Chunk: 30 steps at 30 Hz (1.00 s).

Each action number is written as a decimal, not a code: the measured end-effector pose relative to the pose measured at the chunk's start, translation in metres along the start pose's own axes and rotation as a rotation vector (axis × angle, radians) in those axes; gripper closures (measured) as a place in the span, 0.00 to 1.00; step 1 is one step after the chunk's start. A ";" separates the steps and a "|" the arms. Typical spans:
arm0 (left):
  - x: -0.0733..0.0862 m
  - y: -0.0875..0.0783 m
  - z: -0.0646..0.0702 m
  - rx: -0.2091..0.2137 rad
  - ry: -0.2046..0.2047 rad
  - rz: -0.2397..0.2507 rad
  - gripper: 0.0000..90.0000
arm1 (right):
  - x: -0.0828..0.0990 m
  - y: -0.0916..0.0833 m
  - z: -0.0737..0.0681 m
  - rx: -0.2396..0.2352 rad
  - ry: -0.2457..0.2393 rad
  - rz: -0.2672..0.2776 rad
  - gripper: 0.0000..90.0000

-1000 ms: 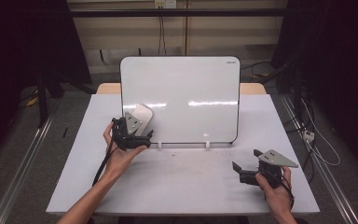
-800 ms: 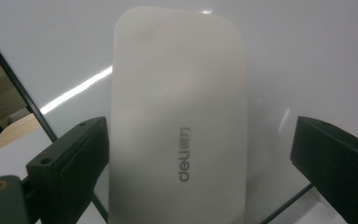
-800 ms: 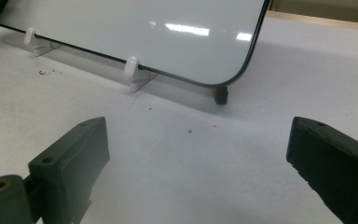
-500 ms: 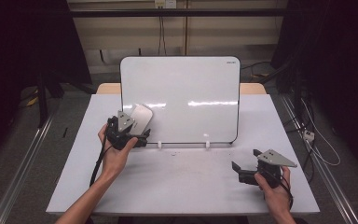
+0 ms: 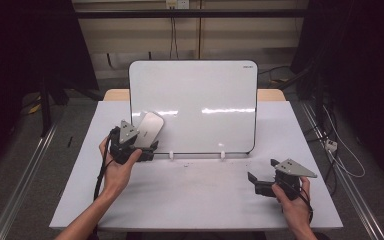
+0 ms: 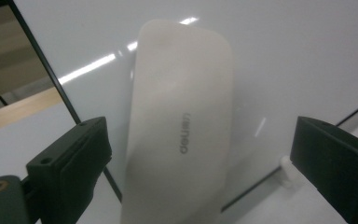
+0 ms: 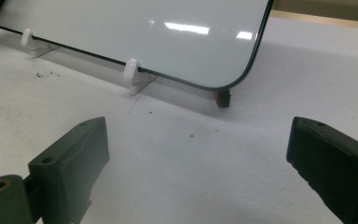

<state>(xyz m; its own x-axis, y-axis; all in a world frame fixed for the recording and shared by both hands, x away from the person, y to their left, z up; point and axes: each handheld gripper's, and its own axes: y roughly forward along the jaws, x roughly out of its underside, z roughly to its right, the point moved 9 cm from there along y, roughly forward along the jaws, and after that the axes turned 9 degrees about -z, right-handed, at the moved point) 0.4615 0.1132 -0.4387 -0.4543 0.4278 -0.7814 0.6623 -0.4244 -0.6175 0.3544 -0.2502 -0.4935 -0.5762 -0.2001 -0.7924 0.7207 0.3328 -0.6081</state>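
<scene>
Left gripper fingers wide open, straddling the white oblong plastic eraser leaning on the glossy whiteboard, lower-left corner; centre, then close squarely; right gripper open, empty.

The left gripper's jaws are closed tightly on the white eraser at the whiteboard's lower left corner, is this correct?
Not quite: in the left gripper view the jaws of the left gripper stand wide open on either side of the white eraser, not touching it. It is indeed at the whiteboard's lower left corner.

lab | black curtains | aluminium rails | cabled table
</scene>
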 end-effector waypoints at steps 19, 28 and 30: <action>0.014 -0.033 0.007 0.034 -0.015 0.019 0.05 | 0.002 -0.004 0.000 0.003 -0.006 0.002 0.06; 0.027 -0.051 0.001 0.013 -0.057 0.038 0.05 | 0.003 -0.006 0.000 0.008 -0.003 0.003 0.06; 0.031 -0.054 0.001 0.012 -0.055 0.036 0.05 | 0.003 -0.005 0.000 0.008 -0.006 0.004 0.06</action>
<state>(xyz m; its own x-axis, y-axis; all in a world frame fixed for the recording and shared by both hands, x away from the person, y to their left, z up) 0.4107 0.1482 -0.4290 -0.4622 0.3679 -0.8069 0.6721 -0.4483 -0.5894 0.3489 -0.2526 -0.4924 -0.5708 -0.2046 -0.7952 0.7260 0.3267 -0.6052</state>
